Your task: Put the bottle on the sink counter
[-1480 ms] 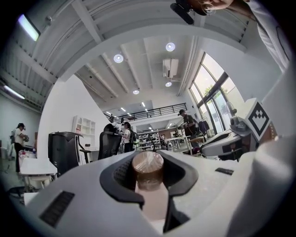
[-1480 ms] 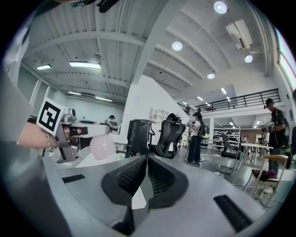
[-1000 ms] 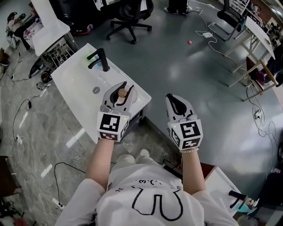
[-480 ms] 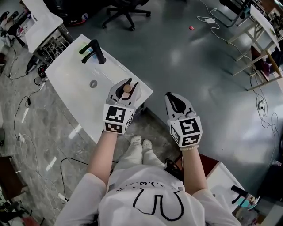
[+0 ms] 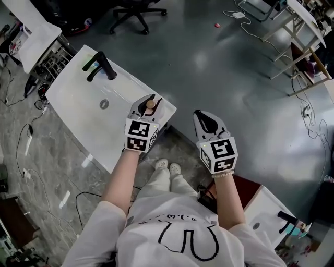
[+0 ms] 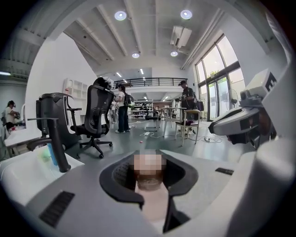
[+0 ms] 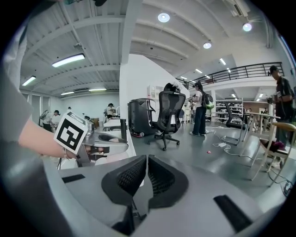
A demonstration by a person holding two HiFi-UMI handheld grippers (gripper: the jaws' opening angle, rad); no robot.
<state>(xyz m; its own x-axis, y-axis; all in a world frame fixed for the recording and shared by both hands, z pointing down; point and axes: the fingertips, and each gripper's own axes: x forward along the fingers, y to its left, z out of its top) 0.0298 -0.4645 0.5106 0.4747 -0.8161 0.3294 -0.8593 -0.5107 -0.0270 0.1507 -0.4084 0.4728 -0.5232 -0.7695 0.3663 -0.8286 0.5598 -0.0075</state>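
Since a second ago the sink counter [image 5: 73,112] has slid up and to the left in our head view, and our shoes [image 5: 168,167] have come into sight below its near edge, while the left gripper [image 5: 147,106] keeps its hold on the bottle [image 5: 148,110]. We see the bottle close to upright — long axis near vertical, wooden cap [image 5: 150,104] on top facing up at us, body dropping away beneath the jaws and mostly hidden. It sits over the counter's near right corner, well apart from the drain [image 5: 104,104] and from the black faucet [image 5: 99,63] at the far end; whether its base touches the counter we cannot tell. White counter top lies open to its left, while the right and near edges fall off just beside the gripper to grey floor [image 5: 219,62], open as far as the office chair [image 5: 133,10]. Our left jaws stand partly spread, pinching the bottle just under the cap. The right gripper [image 5: 202,117] hangs over the floor, apart from the counter's corner — its jaws pressed together with nothing between them.
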